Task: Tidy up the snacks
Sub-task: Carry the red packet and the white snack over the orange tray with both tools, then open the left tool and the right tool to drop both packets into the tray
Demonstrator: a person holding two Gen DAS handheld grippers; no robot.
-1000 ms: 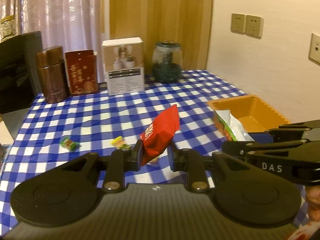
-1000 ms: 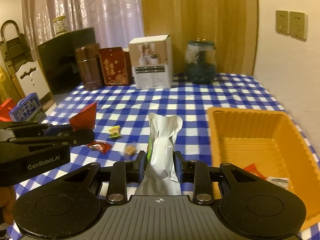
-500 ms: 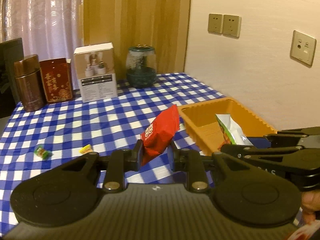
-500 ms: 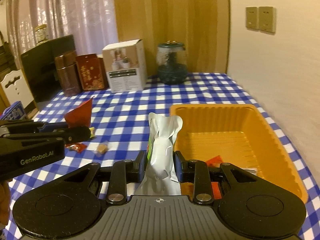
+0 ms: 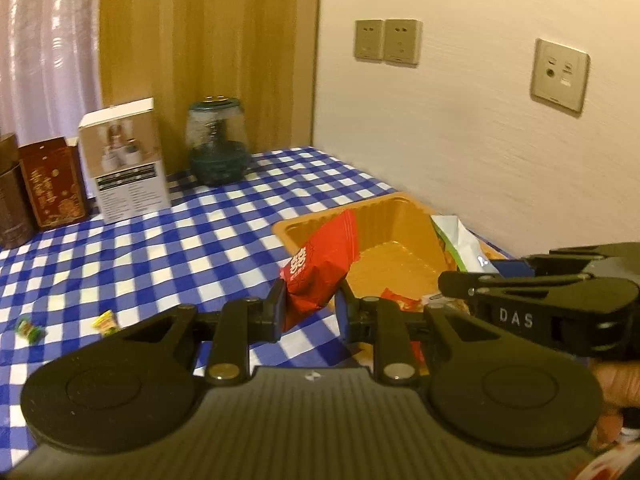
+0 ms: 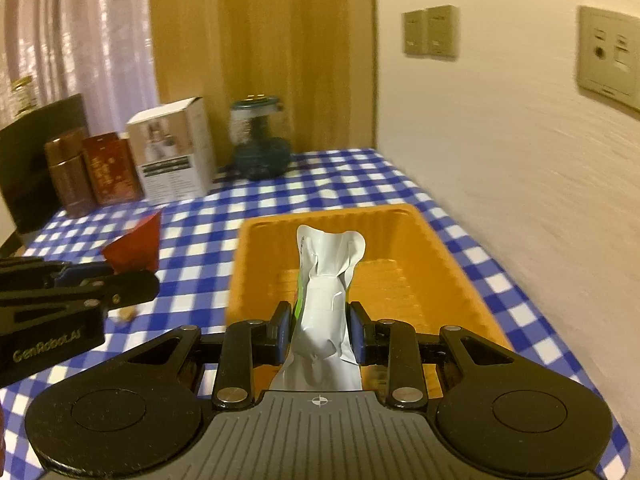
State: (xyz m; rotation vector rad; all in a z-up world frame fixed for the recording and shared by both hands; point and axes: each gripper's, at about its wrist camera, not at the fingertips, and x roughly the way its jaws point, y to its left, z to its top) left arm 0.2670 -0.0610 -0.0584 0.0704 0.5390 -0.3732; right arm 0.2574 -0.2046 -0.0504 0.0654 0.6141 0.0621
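Observation:
My left gripper is shut on a red snack packet, held up over the near left corner of the orange tray. My right gripper is shut on a silver and green snack pouch, which stands upright over the orange tray. In the left wrist view the right gripper comes in from the right with the pouch above the tray. The right wrist view has the left gripper at the left edge with the red packet. Small wrapped snacks lie in the tray.
On the blue checked tablecloth lie a yellow candy and a green candy at the left. A white box, a glass jar and brown tins stand at the back. A wall runs along the table's right.
Both grippers have moved to the right with their packets, from over the tablecloth to over the orange tray. The loose candies have slid toward the left of both views.

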